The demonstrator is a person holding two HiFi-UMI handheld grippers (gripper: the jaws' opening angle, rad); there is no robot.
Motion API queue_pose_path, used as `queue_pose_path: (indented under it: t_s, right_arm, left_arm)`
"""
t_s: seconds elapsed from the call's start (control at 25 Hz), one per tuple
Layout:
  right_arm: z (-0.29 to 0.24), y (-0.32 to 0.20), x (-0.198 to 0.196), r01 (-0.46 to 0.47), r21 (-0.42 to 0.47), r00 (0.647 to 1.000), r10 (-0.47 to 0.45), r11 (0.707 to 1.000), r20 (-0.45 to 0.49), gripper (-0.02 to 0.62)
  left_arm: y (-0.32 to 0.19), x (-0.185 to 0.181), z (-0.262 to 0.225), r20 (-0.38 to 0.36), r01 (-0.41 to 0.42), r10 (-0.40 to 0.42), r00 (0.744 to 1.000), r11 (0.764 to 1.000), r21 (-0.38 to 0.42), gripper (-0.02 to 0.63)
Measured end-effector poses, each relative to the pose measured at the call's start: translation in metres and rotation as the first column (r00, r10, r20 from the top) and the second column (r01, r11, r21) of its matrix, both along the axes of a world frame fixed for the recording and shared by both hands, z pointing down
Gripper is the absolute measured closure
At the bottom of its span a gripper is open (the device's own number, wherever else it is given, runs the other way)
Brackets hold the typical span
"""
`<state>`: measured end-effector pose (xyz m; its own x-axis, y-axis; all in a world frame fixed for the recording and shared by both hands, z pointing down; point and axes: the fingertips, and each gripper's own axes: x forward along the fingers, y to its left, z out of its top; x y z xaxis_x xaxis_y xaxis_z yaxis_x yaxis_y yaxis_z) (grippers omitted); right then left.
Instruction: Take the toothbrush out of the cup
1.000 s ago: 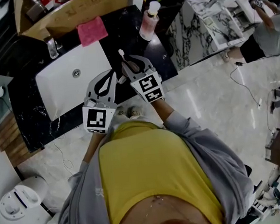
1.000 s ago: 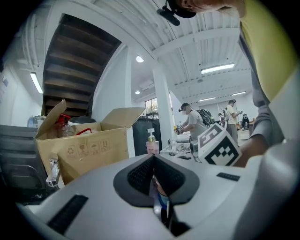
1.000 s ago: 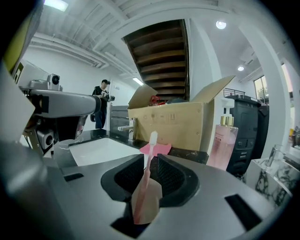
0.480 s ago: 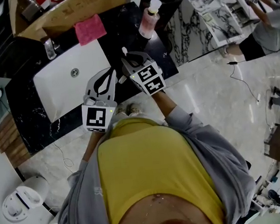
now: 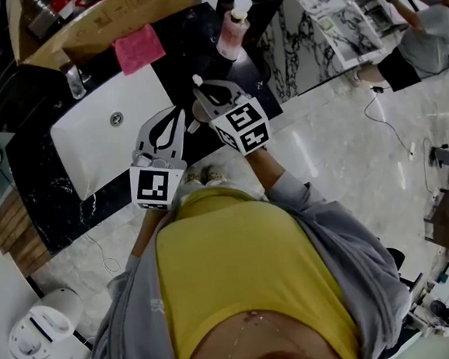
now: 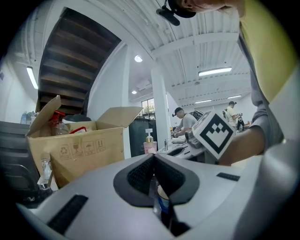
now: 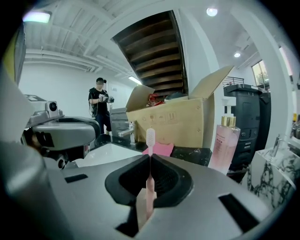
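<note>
My right gripper (image 5: pixel 201 95) (image 7: pixel 150 157) is shut on a pink toothbrush (image 7: pixel 149 187), which stands upright between the jaws. Its white bristle head (image 5: pixel 197 81) (image 7: pixel 150 137) sticks out past the tips, above the black counter (image 5: pixel 186 57). My left gripper (image 5: pixel 177 116) (image 6: pixel 153 158) hangs just to the left, over the front right corner of the sink. It is shut on a small cup (image 6: pixel 162 200) with a blue band, of which only the rim shows deep between the jaws. The toothbrush is out of the cup, and the two grippers are close side by side.
A white sink basin (image 5: pixel 99 135) with a faucet (image 5: pixel 74 78) lies left of the grippers. Behind are a pink cloth (image 5: pixel 138 48), a pink pump bottle (image 5: pixel 232 32) and an open cardboard box (image 5: pixel 104 13). A marbled stand (image 5: pixel 328 29) is to the right, with people beyond.
My right gripper has shifted slightly to the right and up with the toothbrush still in it. The left gripper has barely moved.
</note>
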<state>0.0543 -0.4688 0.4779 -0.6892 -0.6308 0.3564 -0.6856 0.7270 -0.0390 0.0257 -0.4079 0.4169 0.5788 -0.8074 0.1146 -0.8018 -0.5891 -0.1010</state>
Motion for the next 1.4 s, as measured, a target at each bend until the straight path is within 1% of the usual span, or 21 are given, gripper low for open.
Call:
queue_pose_path:
  t_s: [0.4, 0.56, 0.68, 0.84, 1.0, 1.24, 1.4]
  right_arm:
    - [-0.064, 0.007, 0.013, -0.075, 0.126, 0.993, 0.062, 0.989, 0.105, 0.574]
    - [-0.09, 0.012, 0.022, -0.113, 0.167, 0.986, 0.089, 0.979, 0.143, 0.574]
    - [-0.107, 0.014, 0.029, -0.143, 0.209, 0.982, 0.112, 0.967, 0.152, 0.574]
    - [-0.127, 0.021, 0.041, -0.19, 0.273, 0.977, 0.154, 0.943, 0.148, 0.574]
    - [-0.143, 0.032, 0.052, -0.239, 0.32, 0.967, 0.194, 0.917, 0.168, 0.574]
    - [-0.159, 0.046, 0.065, -0.313, 0.396, 0.948, 0.257, 0.863, 0.188, 0.574]
    - [-0.169, 0.05, 0.066, -0.36, 0.434, 0.93, 0.283, 0.826, 0.233, 0.574]
  left_arm:
    - [-0.002, 0.006, -0.012, -0.017, -0.032, 0.032, 0.999, 0.999, 0.022, 0.604]
    - [-0.005, 0.008, -0.02, -0.019, -0.042, 0.043, 0.999, 0.999, 0.034, 0.604]
    - [-0.009, 0.009, -0.026, -0.016, -0.049, 0.05, 0.999, 0.998, 0.05, 0.604]
    - [-0.014, 0.012, -0.035, -0.012, -0.056, 0.057, 0.998, 0.995, 0.079, 0.604]
    - [-0.018, 0.013, -0.046, -0.018, -0.056, 0.058, 0.998, 0.994, 0.093, 0.604]
    - [-0.023, 0.014, -0.061, -0.032, -0.047, 0.051, 0.998, 0.993, 0.112, 0.604]
    - [-0.026, 0.012, -0.069, -0.033, -0.03, 0.034, 0.999, 0.992, 0.125, 0.604]
